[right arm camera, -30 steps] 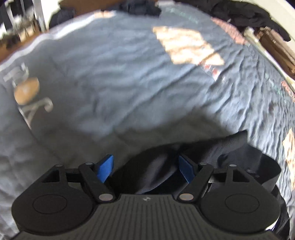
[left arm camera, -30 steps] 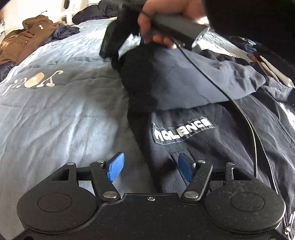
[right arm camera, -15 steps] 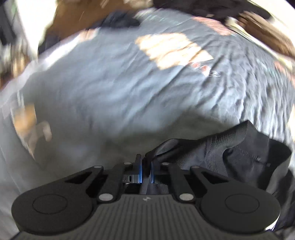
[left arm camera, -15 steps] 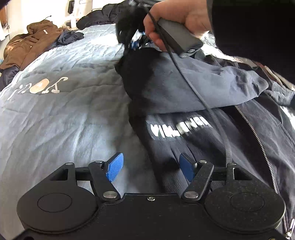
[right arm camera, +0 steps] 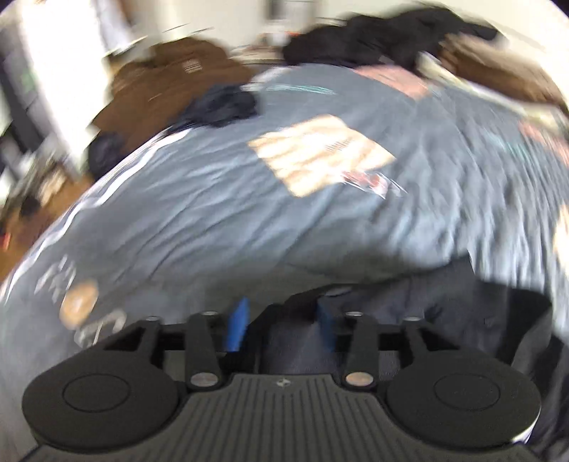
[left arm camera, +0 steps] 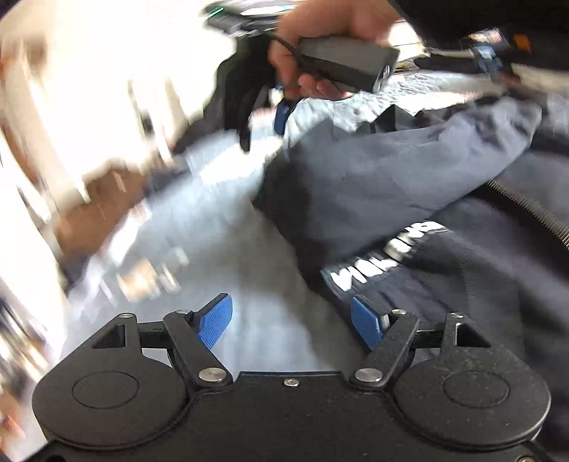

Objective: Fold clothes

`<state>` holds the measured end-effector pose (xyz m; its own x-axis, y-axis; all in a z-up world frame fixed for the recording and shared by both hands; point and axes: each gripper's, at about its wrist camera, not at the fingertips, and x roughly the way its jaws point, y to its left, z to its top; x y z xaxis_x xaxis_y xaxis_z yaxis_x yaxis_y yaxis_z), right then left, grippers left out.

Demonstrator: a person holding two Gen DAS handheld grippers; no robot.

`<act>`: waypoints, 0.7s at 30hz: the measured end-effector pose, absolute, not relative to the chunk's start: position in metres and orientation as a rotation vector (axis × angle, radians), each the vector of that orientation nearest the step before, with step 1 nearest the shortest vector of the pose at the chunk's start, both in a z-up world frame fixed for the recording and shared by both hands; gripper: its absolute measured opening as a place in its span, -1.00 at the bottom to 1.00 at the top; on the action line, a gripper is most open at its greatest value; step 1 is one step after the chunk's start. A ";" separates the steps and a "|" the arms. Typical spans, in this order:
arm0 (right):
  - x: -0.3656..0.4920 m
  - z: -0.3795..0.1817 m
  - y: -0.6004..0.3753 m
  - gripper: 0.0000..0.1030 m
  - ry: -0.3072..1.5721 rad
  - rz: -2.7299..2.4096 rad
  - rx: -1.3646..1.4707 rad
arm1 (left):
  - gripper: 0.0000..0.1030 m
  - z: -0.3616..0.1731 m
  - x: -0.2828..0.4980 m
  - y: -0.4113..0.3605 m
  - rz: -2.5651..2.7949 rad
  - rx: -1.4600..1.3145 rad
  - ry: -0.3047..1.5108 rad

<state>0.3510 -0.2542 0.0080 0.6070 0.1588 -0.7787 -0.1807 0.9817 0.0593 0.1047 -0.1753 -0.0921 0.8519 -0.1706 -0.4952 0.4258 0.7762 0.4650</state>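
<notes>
A dark navy zip jacket (left arm camera: 444,284) with white lettering lies on the grey-blue bed cover (left arm camera: 213,231). Its sleeve (left arm camera: 373,177) is folded across the body. My left gripper (left arm camera: 291,320) hovers at the jacket's left edge, jaws opening, only bed cover between the pads. At the top of the left wrist view a hand (left arm camera: 320,32) holds my right gripper (left arm camera: 263,121) just above the sleeve's end. In the right wrist view my right gripper (right arm camera: 282,325) has its jaws opening, with dark sleeve cloth (right arm camera: 444,312) lying loosely between and below the pads.
The bed cover (right arm camera: 213,199) stretches away with printed patches. At its far edge lie a brown garment (right arm camera: 170,78), a small dark garment (right arm camera: 224,105) and a pile of black clothes (right arm camera: 373,39). Both views are blurred by motion.
My right gripper closed on the sleeve end, then parted its jaws and rose. My left gripper rolled, tilting its view, and its jaws widened a little.
</notes>
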 end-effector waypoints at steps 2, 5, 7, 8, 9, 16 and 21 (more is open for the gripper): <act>0.336 0.018 -0.242 0.09 0.889 0.297 -0.119 | 0.41 -0.102 0.107 -0.185 -0.340 0.682 0.398; 0.321 0.018 -0.218 0.27 0.923 0.417 -0.275 | 0.41 -0.113 0.114 -0.193 -0.354 0.663 0.409; 0.311 0.011 -0.200 0.34 0.951 0.475 -0.402 | 0.41 -0.119 0.117 -0.202 -0.356 0.708 0.357; 0.311 0.003 -0.193 0.34 0.967 0.470 -0.457 | 0.41 -0.121 0.120 -0.207 -0.347 0.749 0.321; 0.311 -0.005 -0.187 0.34 0.989 0.459 -0.504 | 0.41 -0.124 0.123 -0.212 -0.343 0.782 0.297; 0.314 -0.035 -0.195 0.31 1.039 0.405 -0.435 | -0.30 -0.143 0.132 -0.236 -0.347 0.889 0.232; 0.321 -0.045 -0.205 -0.44 1.053 0.365 -0.322 | -0.90 -0.147 0.131 -0.235 -0.330 0.907 0.196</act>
<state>0.3207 -0.2052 -0.0448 0.4459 0.1372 -0.8845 -0.4396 0.8943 -0.0829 0.1306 -0.2349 -0.1466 0.9320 -0.1974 -0.3040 0.3614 0.5703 0.7376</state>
